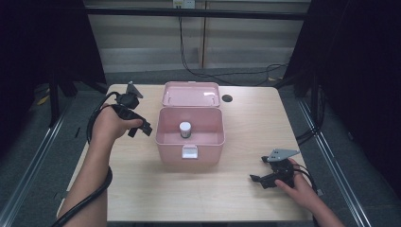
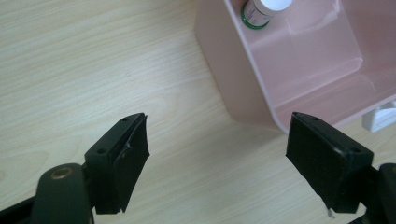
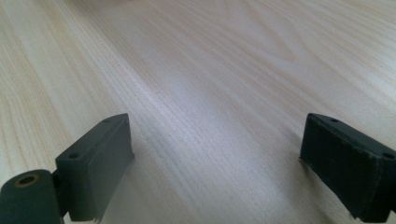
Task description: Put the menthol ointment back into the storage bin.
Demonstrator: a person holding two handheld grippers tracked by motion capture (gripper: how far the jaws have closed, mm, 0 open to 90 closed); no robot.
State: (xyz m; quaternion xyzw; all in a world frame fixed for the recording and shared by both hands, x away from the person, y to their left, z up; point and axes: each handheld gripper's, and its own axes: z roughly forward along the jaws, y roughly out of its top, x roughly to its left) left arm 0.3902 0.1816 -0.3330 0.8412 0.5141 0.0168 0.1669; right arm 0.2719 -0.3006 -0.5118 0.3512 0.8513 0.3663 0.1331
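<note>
left gripper (image 1: 139, 127): jaws spread, left of pink storage box (image 1: 190, 142) | right gripper (image 1: 260, 179): spread, idle | bottle (image 1: 185, 129) inside | likely next: reach far lid (image 1: 191, 93), swing it squarely

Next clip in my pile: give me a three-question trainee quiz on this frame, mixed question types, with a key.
1. True or false: the lid of the pink box is shut.
2. Multiple choice: the white-capped bottle is A) on the table beside the box, B) inside the box, C) held in a hand-held gripper.
3. Fill in: the hand-held gripper nearer the box is the ____ one.

Key
1. False; the lid is swung open behind the box.
2. B; it stands upright on the box floor.
3. Left; the left hand-held gripper is open just beside the box's wall, while the right hand-held gripper is open over bare table near the front edge.
</note>
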